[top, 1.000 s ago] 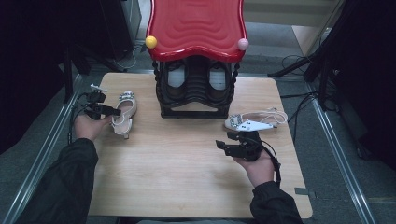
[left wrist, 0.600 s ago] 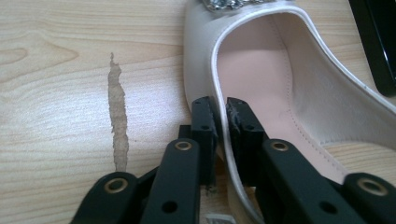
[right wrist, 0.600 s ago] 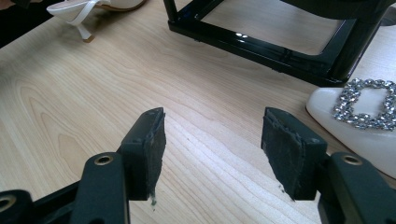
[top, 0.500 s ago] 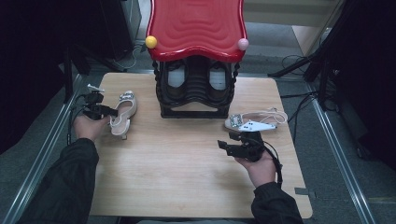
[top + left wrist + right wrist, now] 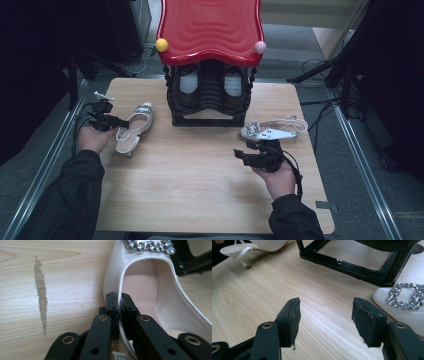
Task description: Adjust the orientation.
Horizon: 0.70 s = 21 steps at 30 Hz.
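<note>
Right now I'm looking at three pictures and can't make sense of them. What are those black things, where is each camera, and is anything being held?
A person sits at a wooden table with a hand-held claw in each hand. One picture looks down from above; the other two come from cameras riding on each claw, looking along its jaws.

At the back of the table stands a black rack with a red top. A cream shoe with a jewelled buckle lies at the left, its partner at the right.

The left claw is shut on the side edge of the left shoe, as its own view shows. The right claw is open with only bare wood between its jaws; the other shoe's toe lies just beside it.
</note>
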Motion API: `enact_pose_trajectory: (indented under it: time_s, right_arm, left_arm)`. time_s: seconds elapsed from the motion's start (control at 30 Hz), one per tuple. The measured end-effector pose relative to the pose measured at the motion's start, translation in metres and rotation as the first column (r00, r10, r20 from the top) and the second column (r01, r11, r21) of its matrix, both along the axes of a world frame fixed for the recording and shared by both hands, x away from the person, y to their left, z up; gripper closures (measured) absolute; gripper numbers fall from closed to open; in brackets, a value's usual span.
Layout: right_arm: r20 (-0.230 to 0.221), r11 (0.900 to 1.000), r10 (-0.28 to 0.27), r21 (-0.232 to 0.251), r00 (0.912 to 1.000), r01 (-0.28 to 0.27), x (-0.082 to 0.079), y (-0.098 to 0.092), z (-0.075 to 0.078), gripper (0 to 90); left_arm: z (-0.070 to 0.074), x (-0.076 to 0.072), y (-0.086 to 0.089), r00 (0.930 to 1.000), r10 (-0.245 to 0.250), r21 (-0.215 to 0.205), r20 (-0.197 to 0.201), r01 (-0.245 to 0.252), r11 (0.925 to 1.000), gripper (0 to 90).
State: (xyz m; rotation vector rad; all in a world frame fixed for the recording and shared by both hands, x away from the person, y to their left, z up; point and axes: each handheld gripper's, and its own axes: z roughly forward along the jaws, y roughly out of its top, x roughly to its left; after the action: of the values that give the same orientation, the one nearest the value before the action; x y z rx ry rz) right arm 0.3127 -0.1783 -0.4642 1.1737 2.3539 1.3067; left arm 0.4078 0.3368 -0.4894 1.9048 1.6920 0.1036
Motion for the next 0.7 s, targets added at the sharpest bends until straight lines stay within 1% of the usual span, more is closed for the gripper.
enact_pose_trajectory:
  time_s: [0.1,0.13,0.17,0.2,0.27,0.37,0.47,0.53,0.57,0.63,0.7]
  right_arm:
    - [0.001,1.0,0.004,0.004,1.0,-0.004,0.001,0.001,0.001,41.3]
    - [0.001,1.0,0.006,0.006,1.0,-0.006,0.001,0.002,0.001,42.0]
    - [-0.002,1.0,0.009,0.008,1.0,-0.009,0.002,0.002,0.001,42.3]
    - [-0.001,1.0,0.012,0.008,0.9999,-0.012,0.002,0.003,0.002,42.6]
    - [0.001,1.0,0.018,0.016,0.9998,-0.018,0.003,0.004,0.003,42.7]
    - [0.0,1.0,0.023,0.019,0.9997,-0.023,0.006,0.006,0.003,42.6]
    - [-0.004,0.999,0.029,0.016,0.9996,-0.029,0.008,0.008,0.003,42.5]
    - [-0.003,0.999,0.036,0.019,0.9994,-0.036,0.009,0.01,0.003,42.4]
    - [-0.002,0.999,0.037,0.02,0.9993,-0.037,0.009,0.01,0.003,42.3]
    - [0.004,0.999,0.045,0.022,0.999,-0.045,0.01,0.012,0.004,42.2]
    - [0.005,0.999,0.049,0.023,0.9988,-0.049,0.011,0.013,0.004,42.0]
  left_arm:
    - [0.003,-0.008,-0.005,0.9998,-0.019,0.003,0.0,0.019,0.9998,87.7]
    - [0.003,-0.01,-0.007,0.9998,-0.021,0.002,-0.001,0.021,0.9998,87.7]
    - [0.004,-0.013,-0.008,0.9994,-0.032,0.003,-0.008,0.032,0.9995,87.7]
    - [0.003,-0.016,-0.01,0.9996,-0.029,-0.007,-0.007,0.029,0.9996,87.7]
    - [0.003,-0.023,-0.013,0.9993,-0.038,-0.03,-0.003,0.038,0.9988,87.7]
    - [0.003,-0.034,-0.02,0.9987,-0.048,-0.04,0.014,0.049,0.998,87.6]
    - [0.004,-0.041,-0.026,0.997,-0.076,-0.045,0.012,0.077,0.996,87.6]
    - [0.006,-0.046,-0.032,0.9964,-0.084,-0.053,0.014,0.085,0.995,87.5]
    - [0.007,-0.049,-0.035,0.996,-0.086,-0.052,0.025,0.087,0.9948,87.5]
    - [0.008,-0.054,-0.043,0.9935,-0.111,-0.061,0.024,0.113,0.9918,87.5]
    - [0.009,-0.058,-0.049,0.9912,-0.129,-0.059,0.028,0.131,0.9896,87.4]
